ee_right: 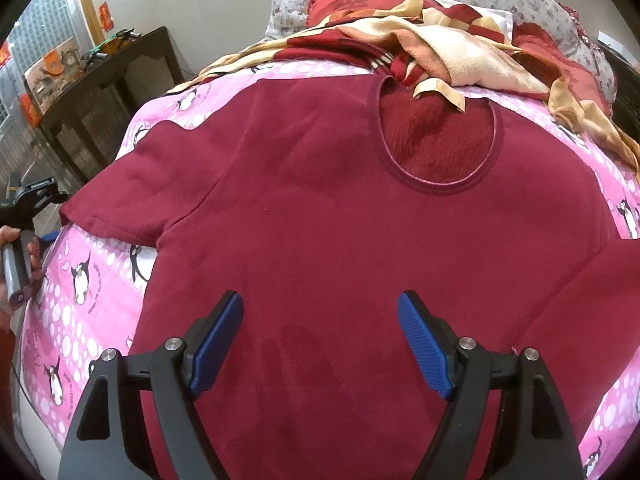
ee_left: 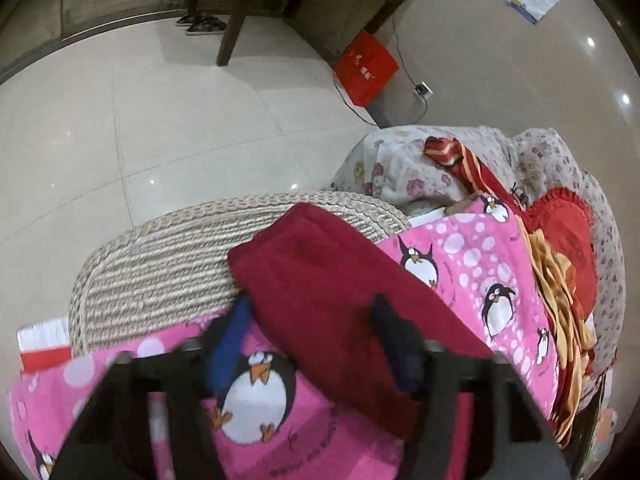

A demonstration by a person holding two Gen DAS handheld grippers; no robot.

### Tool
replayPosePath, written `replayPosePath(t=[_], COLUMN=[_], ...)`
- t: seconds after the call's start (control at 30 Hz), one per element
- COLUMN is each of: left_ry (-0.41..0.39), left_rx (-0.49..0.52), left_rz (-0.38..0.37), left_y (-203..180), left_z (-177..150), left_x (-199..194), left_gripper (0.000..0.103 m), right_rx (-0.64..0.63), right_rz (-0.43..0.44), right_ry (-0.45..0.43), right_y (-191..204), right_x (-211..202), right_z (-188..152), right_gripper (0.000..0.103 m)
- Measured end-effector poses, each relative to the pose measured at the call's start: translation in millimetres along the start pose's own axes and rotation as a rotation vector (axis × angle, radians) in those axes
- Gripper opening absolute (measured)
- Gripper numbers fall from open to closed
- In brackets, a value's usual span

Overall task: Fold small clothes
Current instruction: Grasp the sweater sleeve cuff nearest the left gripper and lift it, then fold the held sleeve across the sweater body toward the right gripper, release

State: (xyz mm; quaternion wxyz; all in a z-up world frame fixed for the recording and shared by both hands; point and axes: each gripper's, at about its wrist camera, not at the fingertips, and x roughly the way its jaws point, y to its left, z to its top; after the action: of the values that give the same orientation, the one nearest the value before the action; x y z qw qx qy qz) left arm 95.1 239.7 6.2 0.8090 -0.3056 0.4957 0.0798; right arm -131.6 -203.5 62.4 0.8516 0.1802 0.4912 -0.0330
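A dark red short-sleeved shirt (ee_right: 328,208) lies flat, front up, on a pink penguin-print bedsheet (ee_right: 80,292); its round neckline points away from me. My right gripper (ee_right: 320,312) hovers open and empty over the shirt's lower body. In the left wrist view the shirt's sleeve (ee_left: 320,276) stretches across the pink bedsheet (ee_left: 480,264). My left gripper (ee_left: 310,312) is open, its fingers straddling the sleeve's edge, holding nothing. The left gripper's body and the hand holding it show at the right wrist view's left edge (ee_right: 24,216).
A red and cream blanket (ee_right: 460,52) is heaped beyond the shirt's collar, with red cushions and a floral cover behind. A woven round mat (ee_left: 180,256) sits at the bed's edge. Tiled floor, a dark table (ee_right: 104,76) and a red bag (ee_left: 366,68) lie beyond.
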Motion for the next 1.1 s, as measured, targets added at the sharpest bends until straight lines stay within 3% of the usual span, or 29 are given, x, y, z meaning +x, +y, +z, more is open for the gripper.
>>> replayPosePath(t=[0.1, 0.2, 0.33, 0.5, 0.67, 0.77, 0.97, 1.1], left_ry=[-0.002, -0.06, -0.169, -0.23, -0.188, -0.158, -0.074, -0.036], left_rx=[0.012, 0.06, 0.195, 0.403, 0.582, 0.672, 0.761, 0.784], left_rz=[-0.009, -0.03, -0.057, -0.179, -0.309, -0.345, -0.386, -0.391], left_y=[-0.1, -10.2, -43.7, -107.4, -171.0, -201.6, -232.8, -234.4], left_z=[3.7, 2.2, -14.2, -56.2, -110.4, -146.1, -202.8, -223.6], left_x=[-1.4, -19.0, -58.7, -105.2, -117.4, -113.0, -99.3, -93.4], left_gripper=[0.018, 0.013, 0.011, 0.011, 0.011, 0.011, 0.011, 0.011], right_rx=[0.003, 0.004, 0.006, 0.04, 0.058, 0.068, 0.103, 0.118], right_rz=[0.003, 0.005, 0.001, 0.008, 0.005, -0.005, -0.02, -0.023], right_ry=[0.004, 0.003, 0.002, 0.003, -0.009, -0.018, -0.018, -0.019], right_y=[-1.2, -2.2, -4.6, -10.2, -15.2, -20.0, -33.9, -39.2], right_x=[0.1, -0.9, -1.9, -3.9, -11.9, -17.2, -23.3, -24.5], right_z=[-1.3, -1.7, -3.4, -6.8, -8.9, -10.4, -14.7, -17.4], right_gripper=[0.094, 0.094, 0.094, 0.094, 0.094, 0.094, 0.094, 0.094])
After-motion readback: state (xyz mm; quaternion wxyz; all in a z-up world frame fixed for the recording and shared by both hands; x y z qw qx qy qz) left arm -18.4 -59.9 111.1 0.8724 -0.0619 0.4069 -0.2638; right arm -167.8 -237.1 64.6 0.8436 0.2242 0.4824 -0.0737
